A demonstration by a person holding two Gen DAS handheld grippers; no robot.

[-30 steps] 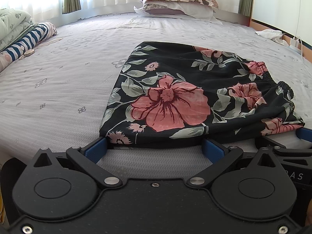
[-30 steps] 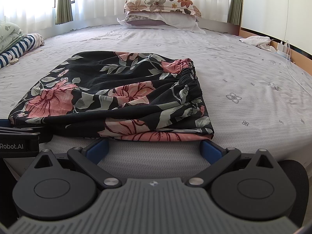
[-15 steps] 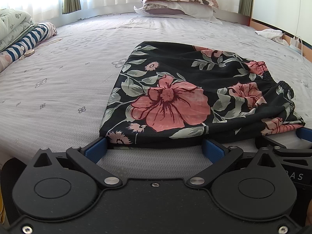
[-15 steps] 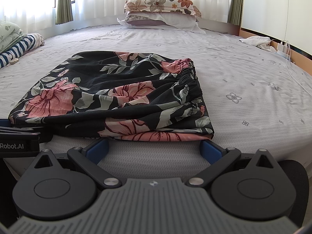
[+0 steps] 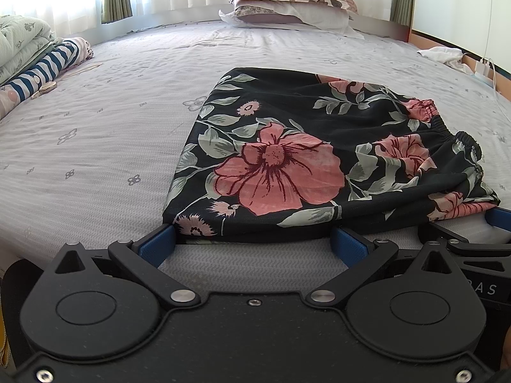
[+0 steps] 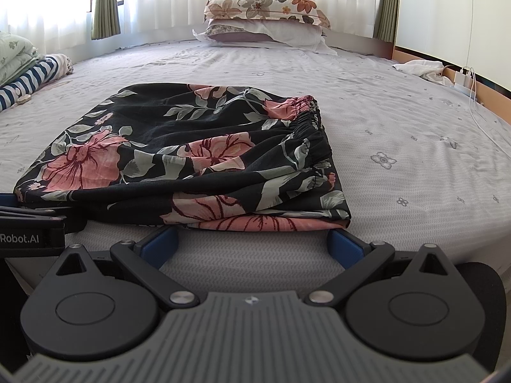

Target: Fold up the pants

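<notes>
The black pants with pink flowers [image 5: 303, 159] lie folded in a flat stack on the bed, elastic waistband at the right side. They also show in the right wrist view [image 6: 191, 156]. My left gripper [image 5: 252, 241] is open, its blue fingertips at the near edge of the pants' left half, nothing held. My right gripper [image 6: 252, 239] is open at the near edge of the right half, nothing held. The right gripper shows at the right edge of the left wrist view [image 5: 479, 239]; the left gripper shows at the left edge of the right wrist view [image 6: 32, 223].
The pale lilac bed sheet [image 5: 95, 134] spreads all around. Stacked pillows [image 5: 287, 3] lie at the far end. A folded quilt and striped clothes [image 5: 35, 60] lie at the left. A white cloth [image 6: 421, 68] and charger cables [image 6: 472, 95] lie at the far right edge.
</notes>
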